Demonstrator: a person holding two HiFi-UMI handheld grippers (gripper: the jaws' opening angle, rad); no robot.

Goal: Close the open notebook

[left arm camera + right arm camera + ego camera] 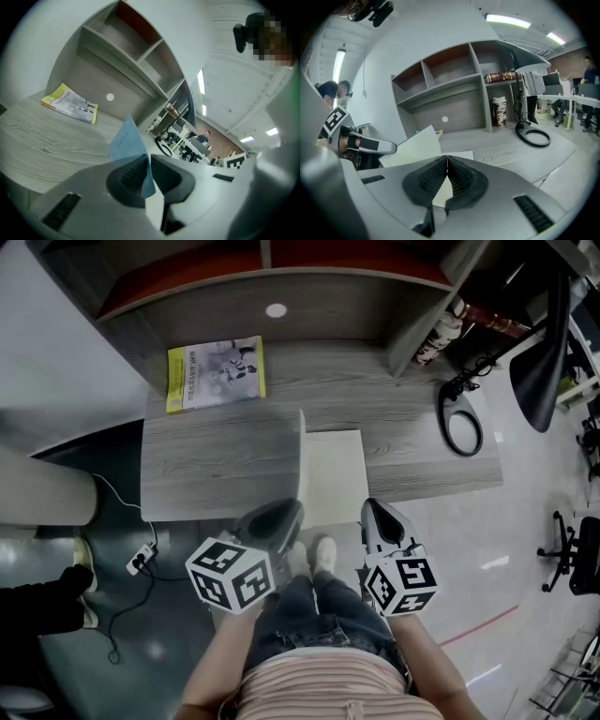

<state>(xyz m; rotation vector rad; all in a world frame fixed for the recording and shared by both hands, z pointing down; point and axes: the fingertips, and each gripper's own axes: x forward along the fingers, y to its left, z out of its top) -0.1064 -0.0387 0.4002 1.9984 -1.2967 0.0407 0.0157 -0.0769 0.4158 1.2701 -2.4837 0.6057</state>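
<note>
The notebook lies at the desk's near edge, its white right page (333, 474) flat on the desk. Its blue left cover (127, 140) stands nearly upright, seen edge-on (302, 457) in the head view. My left gripper (277, 519) is shut on the cover's near edge, and the blue sheet runs between its pads (149, 169). My right gripper (379, 519) hovers at the near right corner of the white page with its jaws shut, tips touching (447, 160), nothing clamped. The right gripper view shows the raised cover (415, 145) and the left gripper (365, 146) beside it.
A yellow-edged magazine (216, 373) lies at the desk's back left, below the shelf unit (272, 282). A black ring-shaped base (461, 426) sits at the right, with a patterned cup (437, 339) in the shelf corner. A power strip (142, 559) lies on the floor at the left.
</note>
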